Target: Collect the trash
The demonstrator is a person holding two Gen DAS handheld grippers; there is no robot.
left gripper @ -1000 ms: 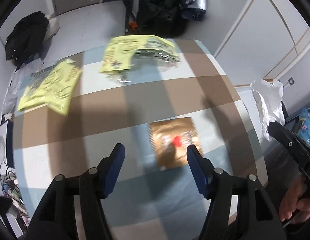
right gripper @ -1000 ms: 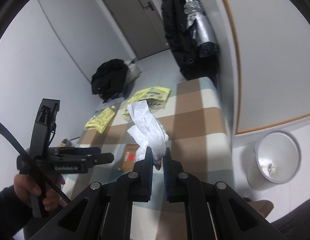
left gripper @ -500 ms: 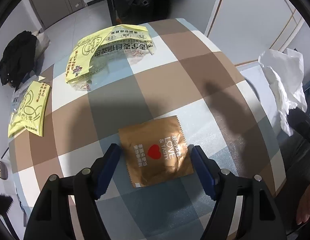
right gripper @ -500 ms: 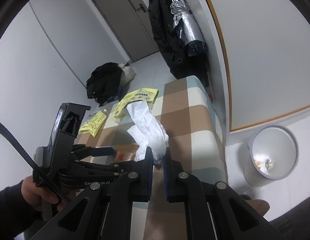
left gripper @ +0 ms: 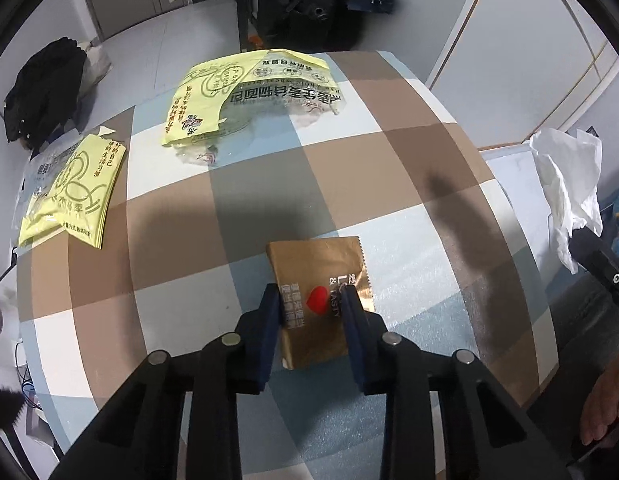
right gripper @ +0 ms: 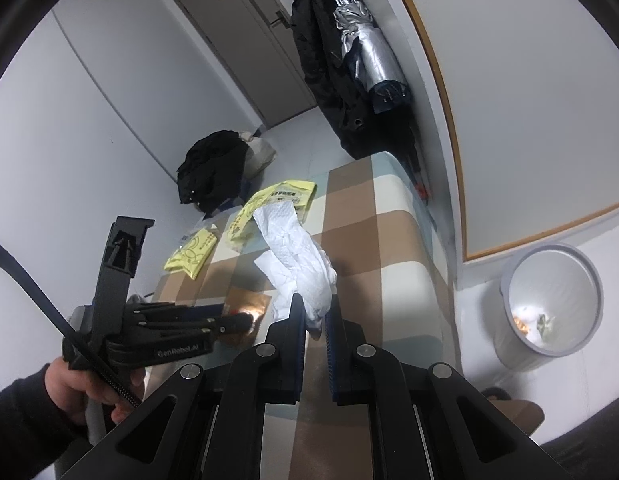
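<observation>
A gold foil wrapper (left gripper: pixel 315 280) with a red heart lies on the checked table (left gripper: pixel 349 152). My left gripper (left gripper: pixel 311 300) has closed on it, one finger on each side, and the wrapper bows up between them. It also shows in the right wrist view (right gripper: pixel 245 312). My right gripper (right gripper: pixel 313 316) is shut on a crumpled white tissue (right gripper: pixel 297 252), held above the table's right edge; the tissue also shows in the left wrist view (left gripper: pixel 569 188). A large yellow bag (left gripper: pixel 245 96) and a small yellow packet (left gripper: pixel 75 188) lie farther back.
A white trash bin (right gripper: pixel 549 304) with some scraps stands on the floor to the right of the table. Dark coats and a silver umbrella (right gripper: pixel 369 56) hang beyond the table's far end. A black garment (left gripper: pixel 41 88) lies on the floor at the left.
My left gripper moved down onto the gold wrapper and its fingers closed from wide open onto it. My right gripper kept hold of the tissue and shifted slightly.
</observation>
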